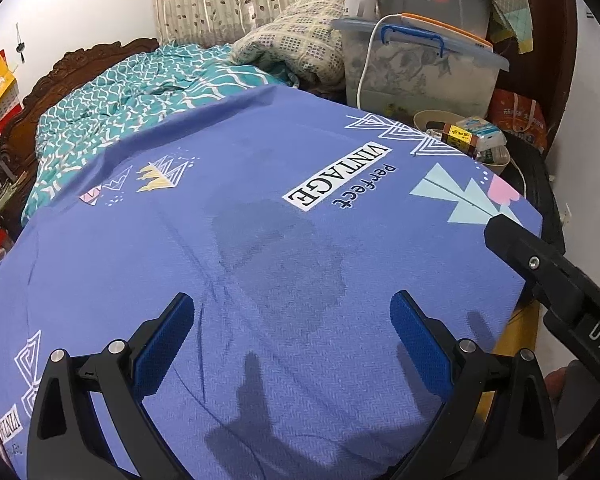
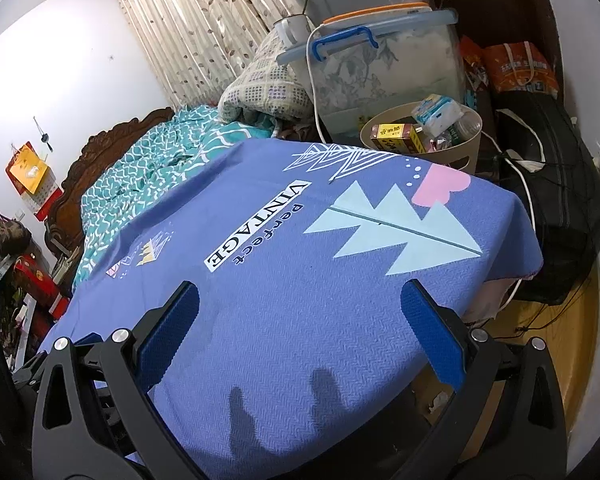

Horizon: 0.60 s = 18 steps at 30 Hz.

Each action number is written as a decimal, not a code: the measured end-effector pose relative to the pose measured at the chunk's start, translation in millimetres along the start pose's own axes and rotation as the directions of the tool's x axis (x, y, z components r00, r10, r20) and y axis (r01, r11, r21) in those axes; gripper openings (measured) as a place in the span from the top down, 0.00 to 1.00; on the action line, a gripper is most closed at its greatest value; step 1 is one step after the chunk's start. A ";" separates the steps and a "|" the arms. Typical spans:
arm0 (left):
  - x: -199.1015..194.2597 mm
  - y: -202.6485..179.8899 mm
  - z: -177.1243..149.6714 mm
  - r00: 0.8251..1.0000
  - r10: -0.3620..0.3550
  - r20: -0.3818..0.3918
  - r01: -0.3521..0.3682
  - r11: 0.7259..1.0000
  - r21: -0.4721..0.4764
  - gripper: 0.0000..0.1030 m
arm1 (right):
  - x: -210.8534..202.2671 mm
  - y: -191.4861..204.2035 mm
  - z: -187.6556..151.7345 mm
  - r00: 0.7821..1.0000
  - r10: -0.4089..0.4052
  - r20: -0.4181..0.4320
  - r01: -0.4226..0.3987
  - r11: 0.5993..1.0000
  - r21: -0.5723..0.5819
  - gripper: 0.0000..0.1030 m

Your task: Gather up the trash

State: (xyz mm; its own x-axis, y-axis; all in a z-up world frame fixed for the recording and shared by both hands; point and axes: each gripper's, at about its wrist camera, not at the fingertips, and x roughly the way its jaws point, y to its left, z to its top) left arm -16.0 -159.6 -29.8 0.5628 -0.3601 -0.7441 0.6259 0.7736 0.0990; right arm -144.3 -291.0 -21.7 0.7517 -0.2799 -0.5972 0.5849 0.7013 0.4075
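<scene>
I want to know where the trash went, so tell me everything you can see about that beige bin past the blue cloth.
The beige bin is a round, plastic-looking basket standing upright just beyond the blue cloth's far edge, beside the clear storage box. It is nearly full: a yellow-and-brown carton, a white-and-blue packet and a clear plastic bottle rise above its rim. A slot shows low on its wall.

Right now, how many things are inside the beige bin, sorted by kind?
Yellow box: 1
White and blue tissue pack: 1
Clear plastic bottle: 1
Total: 3 that I can make out in the beige bin; anything deeper is hidden.
</scene>
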 end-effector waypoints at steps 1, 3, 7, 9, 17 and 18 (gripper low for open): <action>-0.5 0.6 0.0 1.000 0.002 0.001 -0.002 1.000 0.000 0.08 | 0.1 -0.1 0.3 1.000 0.000 0.000 0.000 1.000 -0.001 0.03; -1.0 1.0 -0.2 1.000 0.014 -0.001 -0.014 1.000 0.002 0.08 | 0.0 0.2 -0.4 1.000 0.000 0.000 0.000 1.000 -0.001 0.03; -1.4 1.9 -1.1 1.000 0.017 -0.002 -0.017 1.000 0.004 0.08 | -0.6 1.3 -1.8 1.000 -0.001 -0.002 0.001 1.000 -0.002 0.03; -1.3 3.2 -1.4 1.000 0.010 -0.004 -0.010 1.000 -0.002 0.08 | -0.3 0.9 -1.3 1.000 -0.001 -0.002 0.001 1.000 -0.002 0.03; 0.1 9.2 -2.7 1.000 -0.008 -0.009 0.008 1.000 -0.025 0.08 | -0.7 2.0 -2.5 1.000 -0.002 -0.002 0.002 1.000 -0.003 0.03; 1.0 9.9 -2.9 1.000 -0.009 -0.013 0.009 1.000 -0.028 0.08 | -0.2 1.4 -1.4 1.000 -0.001 -0.003 0.001 1.000 -0.002 0.03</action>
State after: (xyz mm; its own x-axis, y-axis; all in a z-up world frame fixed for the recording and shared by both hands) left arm -10.8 -150.8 -31.4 0.5500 -0.3605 -0.7534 0.6152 0.7849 0.0736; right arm -144.0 -289.0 -21.9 0.7500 -0.2787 -0.5998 0.5852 0.7023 0.4054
